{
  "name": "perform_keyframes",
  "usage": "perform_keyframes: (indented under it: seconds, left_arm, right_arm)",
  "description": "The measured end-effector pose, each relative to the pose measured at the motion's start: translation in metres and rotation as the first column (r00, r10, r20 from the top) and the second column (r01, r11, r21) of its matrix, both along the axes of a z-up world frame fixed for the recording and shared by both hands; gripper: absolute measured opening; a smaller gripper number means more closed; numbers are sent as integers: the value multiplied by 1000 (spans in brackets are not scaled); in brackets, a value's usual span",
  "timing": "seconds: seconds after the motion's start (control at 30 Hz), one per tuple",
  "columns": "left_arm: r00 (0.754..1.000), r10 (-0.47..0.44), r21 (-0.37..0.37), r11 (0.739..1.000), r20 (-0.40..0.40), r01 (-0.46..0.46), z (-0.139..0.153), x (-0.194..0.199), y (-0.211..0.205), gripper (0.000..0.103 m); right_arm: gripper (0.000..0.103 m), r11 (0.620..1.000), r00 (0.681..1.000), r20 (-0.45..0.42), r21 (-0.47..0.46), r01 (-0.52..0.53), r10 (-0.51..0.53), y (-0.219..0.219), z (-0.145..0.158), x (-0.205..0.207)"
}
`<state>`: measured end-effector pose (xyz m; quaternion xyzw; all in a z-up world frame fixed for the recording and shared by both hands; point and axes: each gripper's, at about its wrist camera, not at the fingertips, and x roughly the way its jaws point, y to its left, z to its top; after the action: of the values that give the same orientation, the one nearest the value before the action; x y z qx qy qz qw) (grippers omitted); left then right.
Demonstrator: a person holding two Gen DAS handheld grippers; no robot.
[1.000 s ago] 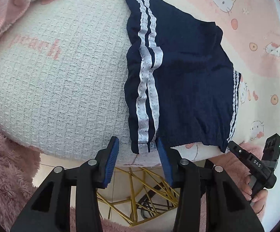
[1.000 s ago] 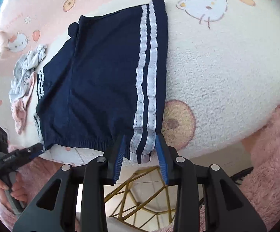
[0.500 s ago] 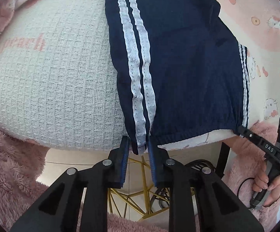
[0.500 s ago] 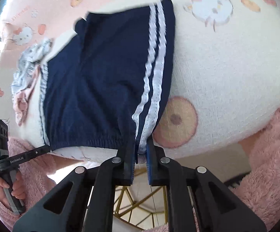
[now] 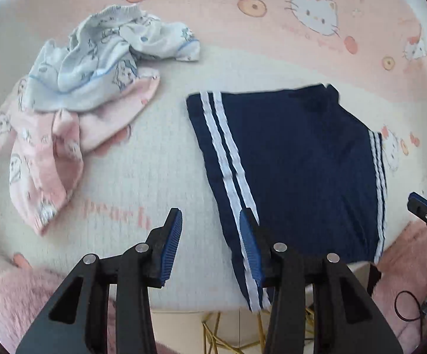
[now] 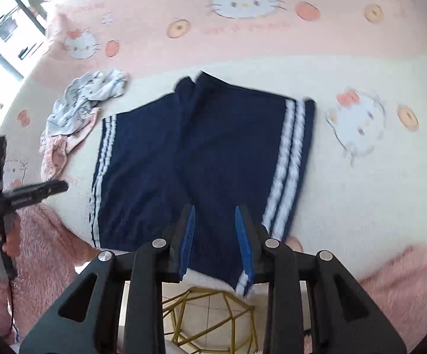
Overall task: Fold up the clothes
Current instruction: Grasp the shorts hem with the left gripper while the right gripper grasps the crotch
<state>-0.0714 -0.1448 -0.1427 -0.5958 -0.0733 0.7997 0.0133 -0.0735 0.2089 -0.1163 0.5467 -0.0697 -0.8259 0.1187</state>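
Lying flat on the table, the navy shorts spread across its near side, the waistband hanging slightly over the near edge and the two legs reaching toward the table's middle. White double stripes run down each outer seam. The table wears a cream waffle cloth printed with cartoon cats and the word "peach", under a pink border along the far edge.

The left gripper hovers above the near edge with its jaws opening and nothing pressed between the blue pads; its right finger stands over the striped left seam of the shorts, its left finger over bare cloth. The right gripper hangs over the near edge too, above the waistband beside the striped right seam, its jaws also opening, apart at a middling width, with the fabric lying loose below them rather than pinched.

Toward the far left part of the table, a crumpled pile of small clothes sits well apart from the shorts: a pale blue printed piece on top of a pink one. Fuzzy pink sleeves show at the near edge, and a gold wire frame is visible below it.
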Motion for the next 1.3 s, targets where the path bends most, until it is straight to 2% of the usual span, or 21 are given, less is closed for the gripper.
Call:
perform_keyframes:
  seconds: [0.03, 0.13, 0.23, 0.3, 0.33, 0.4, 0.5, 0.57, 0.67, 0.77, 0.87, 0.9, 0.97, 1.0, 1.07, 1.13, 1.2, 1.27, 1.3]
  left_arm:
    - [1000, 15, -5, 1000, -6, -15, -3, -12, -15, 40]
    - [999, 48, -7, 999, -8, -48, -17, -51, -25, 38]
    - [999, 49, -16, 999, -13, -49, -30, -72, -32, 38]
    - [999, 43, -38, 998, -10, -43, -37, -82, -34, 36]
    - [999, 32, -46, 998, -8, -32, -41, -86, -34, 33]
    - [1000, 12, -55, 998, -6, -13, -49, -91, -33, 20]
    - [1000, 4, -65, 998, -17, -5, -55, -90, -33, 11]
    - [999, 12, -61, 998, -32, -14, -56, -86, -36, 9]
    - [998, 25, -71, 997, -58, -29, -50, -81, -43, 6]
    - [994, 57, -28, 998, -92, -60, -39, -69, -56, 6]
    - [993, 87, -54, 994, -75, -91, -51, -72, -64, 7]
    - [993, 95, -65, 993, -65, -99, -57, -74, -66, 7]
    - [989, 130, -30, 991, -70, -133, -48, -69, -72, 7]
    - [985, 139, -7, 990, -105, -140, -39, -64, -76, 7]
    - [982, 102, 20, 995, -161, -100, -27, -56, -74, 7]
    - [986, 40, 37, 999, -163, -34, -28, -54, -65, 7]
    - [989, -12, 75, 997, -144, 23, -34, -54, -52, 7]
    - [992, -51, 81, 995, -117, 61, -40, -68, -36, 7]
    - [993, -56, 27, 998, -100, 59, -46, -71, -30, 7]
  right_arm:
    - [27, 999, 999, -2, 15, -33, 33, -13, 1, -18]
    - [24, 992, 994, -3, 65, -105, 106, -48, -5, -66]
    - [19, 985, 987, 12, 77, -158, 157, -55, -16, -103]
    - [16, 979, 984, 24, 100, -179, 178, -65, -34, -128]
    - [13, 975, 982, 30, 114, -188, 186, -70, -45, -140]
    - [11, 971, 978, 41, 119, -210, 206, -81, -60, -157]
    - [10, 960, 966, 77, 111, -255, 248, -86, -79, -177]
    - [7, 951, 956, 115, 119, -284, 271, -93, -96, -190]
    - [4, 950, 953, 104, 104, -296, 285, -93, -104, -199]
    - [3, 970, 971, 35, 55, -236, 235, -82, -96, -208]
    - [3, 987, 986, 43, 28, -159, 158, -70, -106, -219]
    - [0, 989, 988, 50, 22, -144, 143, -67, -110, -221]
    - [2, 994, 993, 34, -3, -112, 112, -62, -106, -222]
    - [4, 995, 995, 6, -11, -102, 102, -60, -96, -218]
    - [6, 993, 993, -54, -46, -108, 106, -58, -75, -204]
    - [6, 986, 988, -60, -74, -150, 145, -60, -62, -191]
    - [6, 976, 977, 1, -49, -213, 213, -67, -67, -182]
    - [6, 962, 961, 58, -5, -272, 272, -73, -81, -175]
    - [6, 957, 955, 82, 27, -290, 287, -74, -93, -175]
